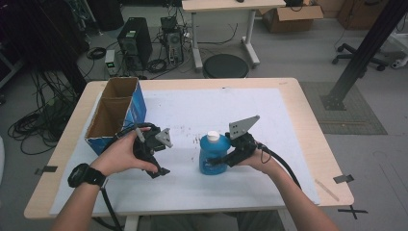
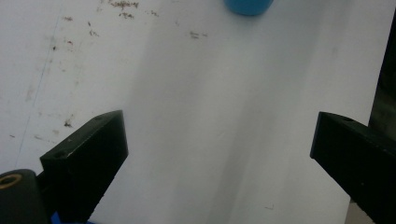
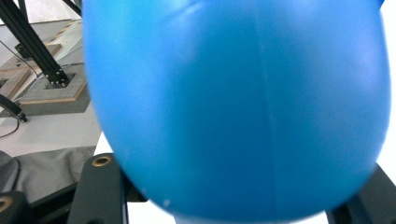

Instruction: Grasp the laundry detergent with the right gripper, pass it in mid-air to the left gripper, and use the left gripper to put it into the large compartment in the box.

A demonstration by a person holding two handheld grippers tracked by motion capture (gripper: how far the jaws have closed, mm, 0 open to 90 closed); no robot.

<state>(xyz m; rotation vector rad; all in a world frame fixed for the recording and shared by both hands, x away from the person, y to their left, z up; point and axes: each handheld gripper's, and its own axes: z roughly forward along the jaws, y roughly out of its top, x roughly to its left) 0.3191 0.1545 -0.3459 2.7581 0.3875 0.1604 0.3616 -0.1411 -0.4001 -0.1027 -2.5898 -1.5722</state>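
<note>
My right gripper [image 1: 222,161] was closed around the blue bottle [image 1: 213,155], one jaw on either side of its body, and in the right gripper view the bottle's [image 3: 238,107] smooth, rounded blue wall bulged close between the two jaws, a faint seam running down it. The bottle stood upright on the white sheet [image 1: 192,115] that covered the wooden table [image 1: 308,110], a little toward my side of the middle, and it wore a white cap [image 1: 213,136]; a label on its front was too small to read. My right hand [image 1: 262,161] gripped the tool from the right, with the grey plate tilted up above it. My left gripper [image 1: 161,172] hung wide open over bare sheet to the left of the bottle, holding nothing; in the left gripper view its jaws stood far apart with the speckled, slightly soiled sheet [image 2: 210,116] between them, and the bottom edge of the bottle [image 2: 248,6] showed at the top, well apart from them. My left hand [image 1: 120,154] held that tool, a black watch [image 1: 85,175] on the wrist. An open blue cardboard box [image 1: 118,113] sat at the table's left edge, just beyond my left hand.
</note>
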